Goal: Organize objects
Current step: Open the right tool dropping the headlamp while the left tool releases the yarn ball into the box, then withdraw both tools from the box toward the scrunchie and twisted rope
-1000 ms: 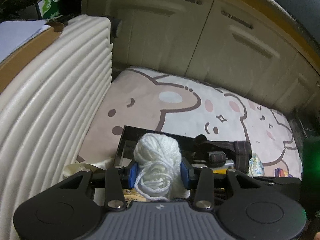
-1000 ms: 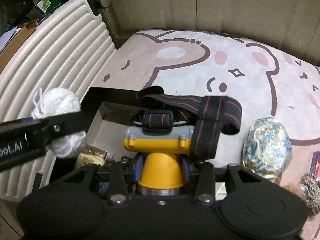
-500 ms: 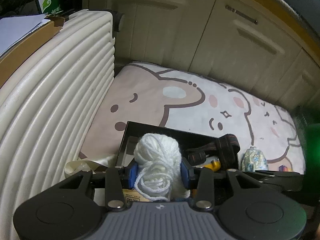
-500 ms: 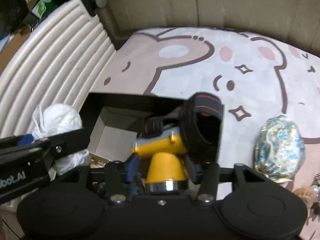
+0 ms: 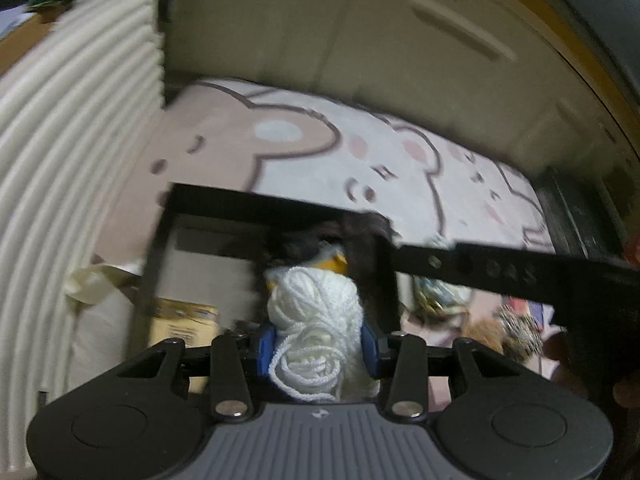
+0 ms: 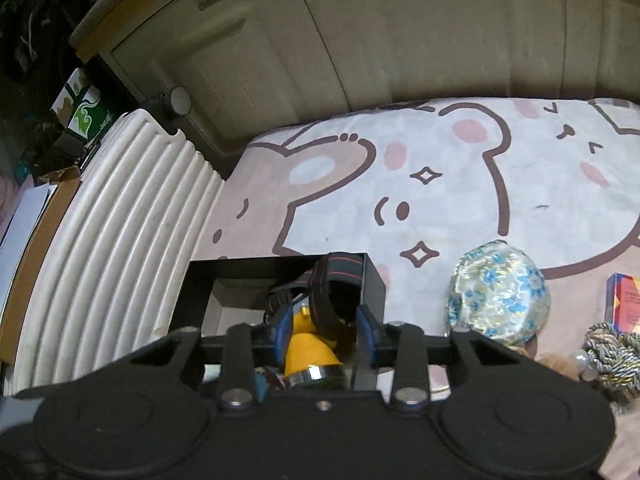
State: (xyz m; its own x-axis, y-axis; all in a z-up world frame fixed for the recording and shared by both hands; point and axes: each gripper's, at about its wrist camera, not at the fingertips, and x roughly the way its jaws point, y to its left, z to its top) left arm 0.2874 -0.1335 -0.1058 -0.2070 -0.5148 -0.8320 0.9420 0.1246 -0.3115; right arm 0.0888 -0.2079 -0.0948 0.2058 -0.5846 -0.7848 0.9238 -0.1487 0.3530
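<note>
My left gripper [image 5: 318, 346] is shut on a white ball of yarn [image 5: 314, 308] and holds it over the near side of a black open box [image 5: 256, 202]. My right gripper [image 6: 324, 326] has its jaws spread wider than the yellow headlamp [image 6: 308, 350] between them; its black and red strap [image 6: 334, 280] hangs over the lamp. The headlamp sits down inside the black box [image 6: 276, 266]. The right gripper's arm [image 5: 500, 268] crosses the left wrist view from the right.
A ribbed white suitcase [image 6: 120, 216] stands left of the box. A bear-print mat [image 6: 420, 184] covers the floor before cream cabinets [image 6: 320, 40]. A blue floral pouch [image 6: 498, 294], a colourful small box [image 6: 624, 300] and a rope knot [image 6: 612, 354] lie to the right.
My right gripper has lowered the headlamp into the black box and its jaws have opened. My left gripper with the yarn has moved in over the box.
</note>
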